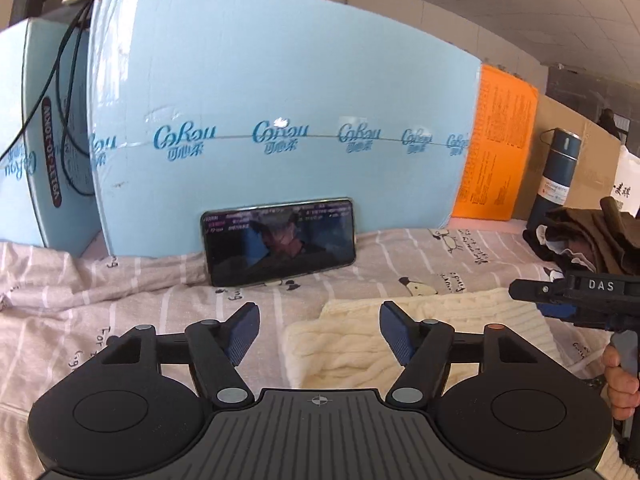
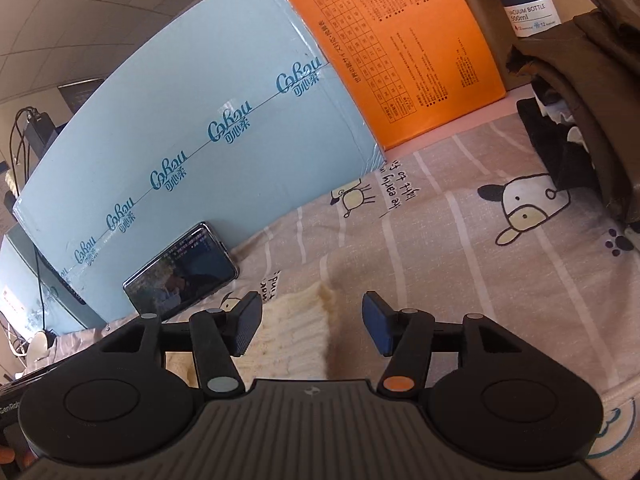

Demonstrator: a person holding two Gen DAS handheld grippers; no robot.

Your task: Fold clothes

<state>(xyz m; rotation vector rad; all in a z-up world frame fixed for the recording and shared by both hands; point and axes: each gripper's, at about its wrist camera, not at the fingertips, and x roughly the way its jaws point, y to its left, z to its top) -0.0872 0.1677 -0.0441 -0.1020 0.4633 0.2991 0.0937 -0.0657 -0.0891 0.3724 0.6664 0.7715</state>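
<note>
A cream cable-knit sweater (image 1: 404, 336) lies folded on the cartoon-print bedsheet (image 1: 120, 304); it also shows in the right wrist view (image 2: 292, 340). My left gripper (image 1: 319, 330) is open and empty, hovering just above the sweater's left edge. My right gripper (image 2: 312, 326) is open and empty over the sweater's far corner; it shows at the right edge of the left wrist view (image 1: 520, 288). A pile of folded brown and dark clothes (image 1: 588, 240) sits at the right, also visible in the right wrist view (image 2: 588, 92).
A phone (image 1: 279, 240) leans against a big light-blue box (image 1: 280, 112) at the back. An orange box (image 1: 496, 144) and a dark blue vacuum bottle (image 1: 558, 176) stand to the right. Cables (image 1: 60, 72) hang at the left.
</note>
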